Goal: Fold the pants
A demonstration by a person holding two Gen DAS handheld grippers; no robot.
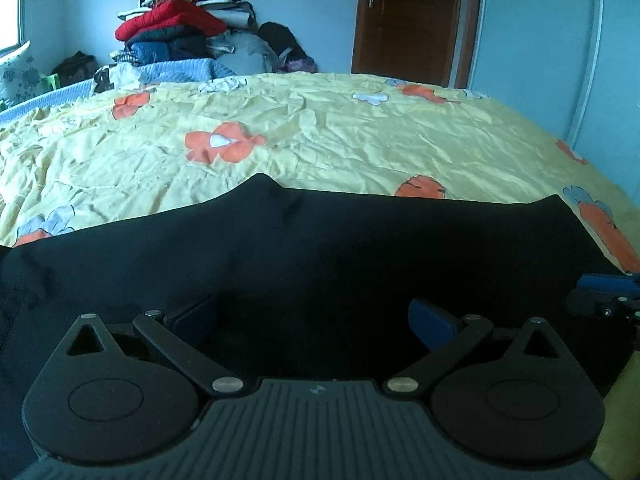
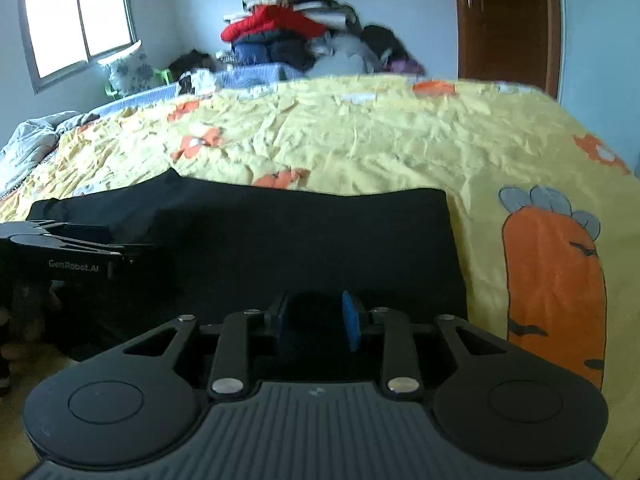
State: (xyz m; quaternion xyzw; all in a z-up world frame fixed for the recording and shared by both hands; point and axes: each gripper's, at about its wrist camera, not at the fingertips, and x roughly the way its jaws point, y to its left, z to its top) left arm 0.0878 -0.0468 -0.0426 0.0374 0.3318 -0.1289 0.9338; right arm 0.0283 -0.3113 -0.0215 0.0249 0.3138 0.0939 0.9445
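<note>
nearest the lens in the left wrist view is the left gripper, its blue pads spread wide apart over the black pants, gripping nothing. in the right wrist view the right gripper has its pads drawn closer together with a gap between them, low at the near edge of the pants; dark cloth fills the gap, and i cannot tell whether it is pinched or merely behind

the pants lie flat on the yellow bedsheet printed with orange carrots, just ahead of both grippers, spreading left past the left one and ending in a squared corner ahead and right of the right one. a large printed carrot sits on the sheet to the right of the right gripper

white lettering "genrobot.ai" reads on the side of the left gripper's body, seen to the left of the right one

far ahead of both, past the bed, a heap of clothes with a red jacket is piled against the wall, a brown door stands ahead to the right, and a window ahead to the left
</note>
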